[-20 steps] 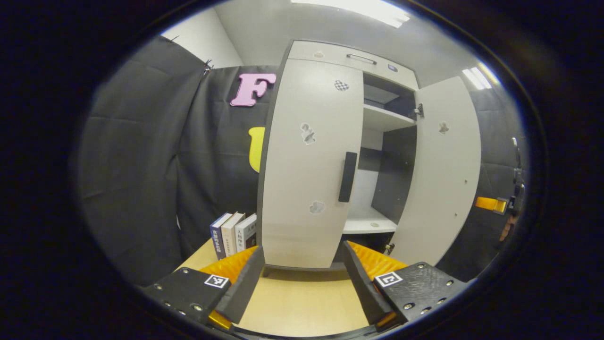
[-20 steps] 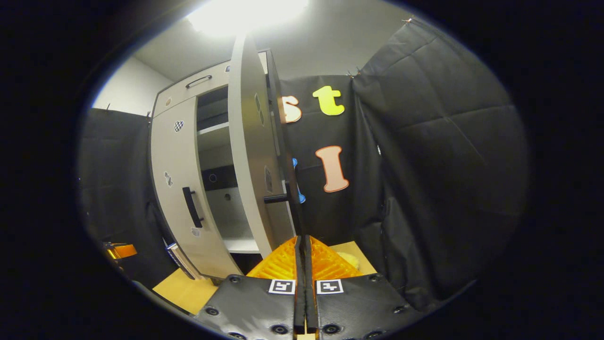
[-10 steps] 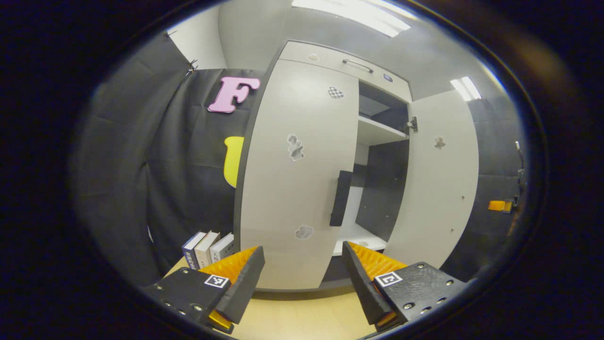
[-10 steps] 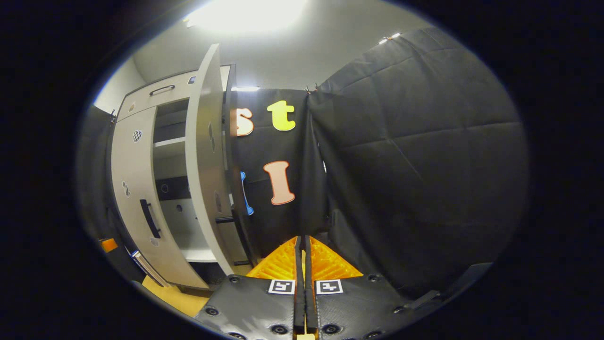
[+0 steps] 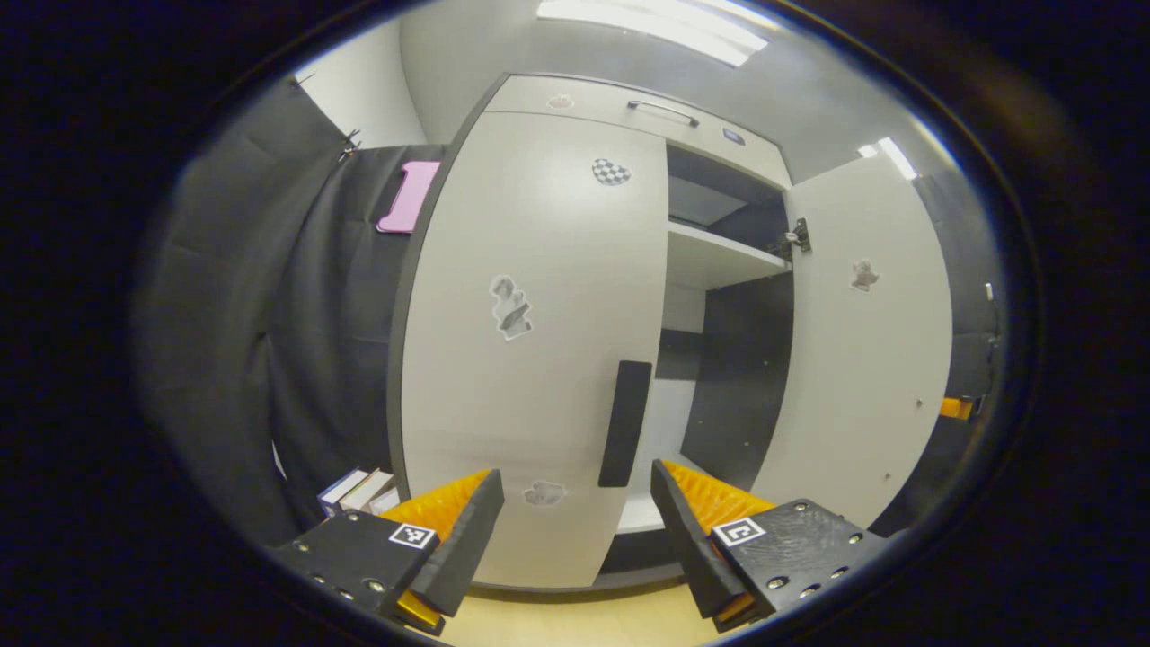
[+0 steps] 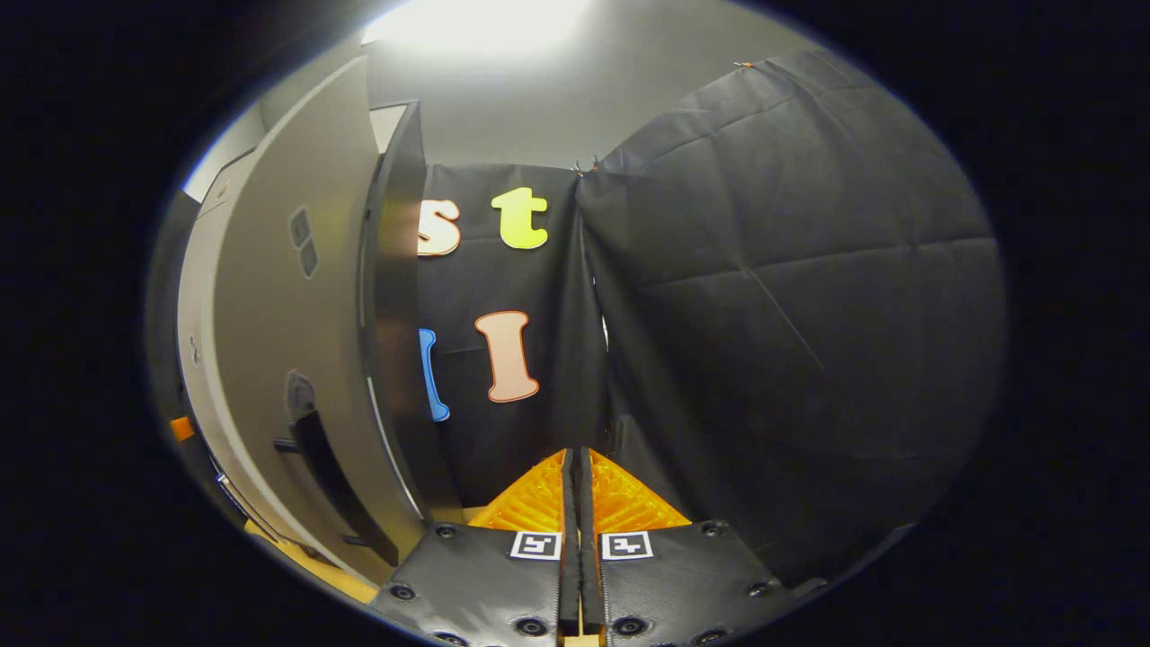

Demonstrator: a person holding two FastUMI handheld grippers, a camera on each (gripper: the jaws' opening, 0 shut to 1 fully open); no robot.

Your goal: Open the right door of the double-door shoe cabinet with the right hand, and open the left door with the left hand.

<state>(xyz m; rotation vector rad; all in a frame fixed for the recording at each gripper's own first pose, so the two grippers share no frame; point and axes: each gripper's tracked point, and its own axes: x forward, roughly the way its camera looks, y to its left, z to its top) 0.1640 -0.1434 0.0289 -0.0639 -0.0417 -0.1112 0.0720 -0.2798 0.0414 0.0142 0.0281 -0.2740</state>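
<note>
The shoe cabinet's left door (image 5: 530, 359) is closed, pale grey with stickers and a black vertical handle (image 5: 624, 422). My left gripper (image 5: 575, 503) is open just in front of the door, its fingers either side of the handle's lower end and not touching it. The right door (image 5: 862, 359) stands swung wide, baring the shelves (image 5: 719, 261). In the right gripper view that open door (image 6: 269, 359) and its black handle (image 6: 328, 476) are at the left. My right gripper (image 6: 575, 458) is shut on nothing, off to the right of the door, pointing at the booth wall.
Books (image 5: 355, 490) stand on the wooden table (image 5: 557, 624) left of the cabinet. A drawer with a metal handle (image 5: 663, 108) tops the cabinet. Black cloth walls close in on both sides. The right gripper's orange part (image 5: 954, 407) peeks past the open door.
My left gripper has moved closer to the left door, so its handle now sits between the fingers. My right gripper has let go of the right door's handle and swung right.
</note>
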